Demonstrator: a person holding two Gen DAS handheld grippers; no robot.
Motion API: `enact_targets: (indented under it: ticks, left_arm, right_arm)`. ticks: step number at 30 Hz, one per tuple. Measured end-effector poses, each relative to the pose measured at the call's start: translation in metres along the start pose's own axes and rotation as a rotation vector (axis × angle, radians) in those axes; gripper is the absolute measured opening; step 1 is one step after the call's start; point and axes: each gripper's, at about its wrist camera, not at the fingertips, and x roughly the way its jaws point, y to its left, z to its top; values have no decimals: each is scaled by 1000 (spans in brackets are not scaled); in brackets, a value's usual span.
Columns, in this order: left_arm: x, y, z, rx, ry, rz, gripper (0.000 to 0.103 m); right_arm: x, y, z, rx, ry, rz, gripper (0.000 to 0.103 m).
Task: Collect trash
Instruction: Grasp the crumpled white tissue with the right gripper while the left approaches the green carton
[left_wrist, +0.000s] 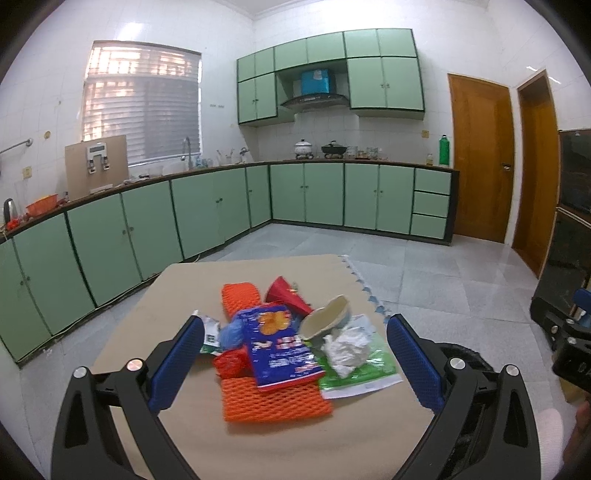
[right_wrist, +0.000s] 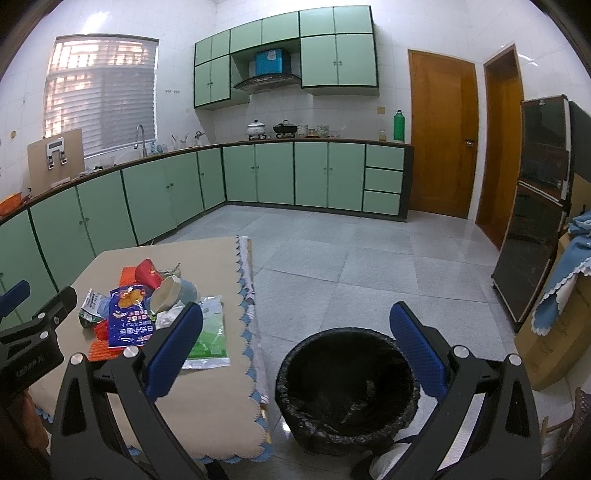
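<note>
Both claws stand wide and hold nothing. Left gripper (left_wrist: 295, 354) hangs over the near side of the table (left_wrist: 184, 280), its blue pads (left_wrist: 177, 363) spread to either side of the trash heap. From the left, that heap reads: a small green-and-white packet (left_wrist: 209, 332), a crumpled blue bag (left_wrist: 231, 332) above a red mesh scrap (left_wrist: 231, 363), then an orange foam net (left_wrist: 275, 400) lying flat nearest the camera with a blue snack wrapper (left_wrist: 280, 347) spread over its far part. Behind the wrapper lies a second orange net (left_wrist: 240, 297) and beside it a red cone-shaped piece (left_wrist: 284, 293). Right of the wrapper a pale bowl (left_wrist: 325, 317) tips on its side, its hollow facing the camera; nothing can be seen inside it. Crumpled white paper (left_wrist: 347, 349) sits just in front of the bowl, on a green-and-white plastic bag (left_wrist: 364, 374) that reaches toward the table's right edge.

Right gripper (right_wrist: 295, 349) is off the table's right side, above the floor, its pads apart around the view of a round bin (right_wrist: 347, 387) lined with a black bag. The bin stands on the tiles just beside the table's scalloped cloth edge; its inside is dark, and whether anything lies in it cannot be told.
</note>
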Motion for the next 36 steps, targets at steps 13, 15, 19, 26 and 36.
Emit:
enact_targets:
  ticks: [13,15,19,26,36]
  left_arm:
    - [46,73,-19,-41,56,177,97]
    - [53,78,-25,-43,68,182,97]
    - [66,88,-35,-52,85,187,97]
    - [91,103,-49,-78,126,195,97]
    - [117,107,-62,-80,179,185,97]
  right_arm:
    - [55,63,-6,-67,36,144,98]
    - [65,72,-9,-69,41,166,97]
    - [90,91,-18,-84,62,214,85]
    - [135,123,-37,-125,138,278,75]
    - [179,149,-48,-204,200,277,67]
